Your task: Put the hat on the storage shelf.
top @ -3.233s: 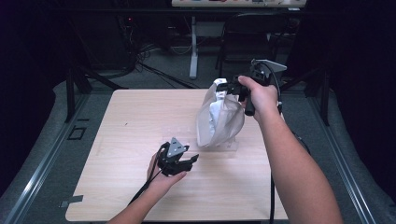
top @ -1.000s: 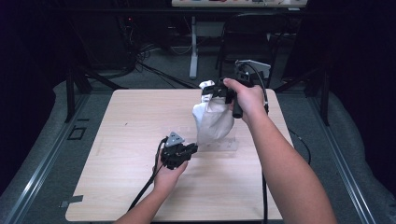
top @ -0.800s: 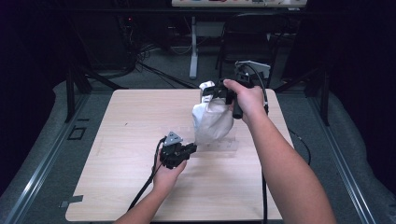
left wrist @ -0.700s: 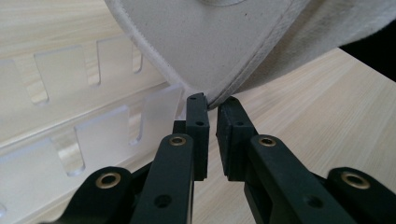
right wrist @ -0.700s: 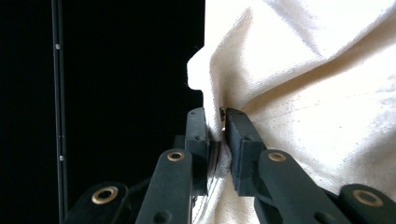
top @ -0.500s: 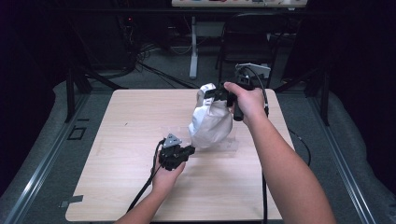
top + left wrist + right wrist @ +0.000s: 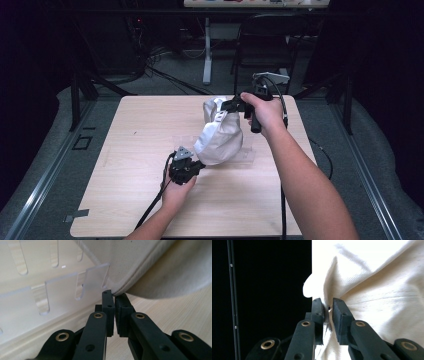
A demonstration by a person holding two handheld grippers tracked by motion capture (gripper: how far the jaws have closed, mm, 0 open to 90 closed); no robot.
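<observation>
A cream-white cap (image 7: 220, 136) hangs over the middle of the wooden table (image 7: 130, 135), stretched between both grippers. My right gripper (image 7: 231, 105) holds its upper back edge, shut on the cloth (image 7: 372, 290); the fabric is pinched between the two black jaws (image 7: 326, 311). My left gripper (image 7: 196, 165) is shut on the cap's low front brim (image 7: 140, 277), with the stitched edge caught at the fingertips (image 7: 114, 295). A clear acrylic rack (image 7: 50, 290) with upright slotted tabs lies just under and behind the brim, and it shows faintly on the table (image 7: 245, 150).
Black cables trail from both grippers across the table (image 7: 155, 200) and off its near edge. A dark chair (image 7: 265, 40) and a white table leg (image 7: 207, 50) stand beyond the far edge. Grey floor surrounds the table.
The right gripper has carried the cap leftward and a little lower over the rack. The left gripper has moved up to the brim and shut on it.
</observation>
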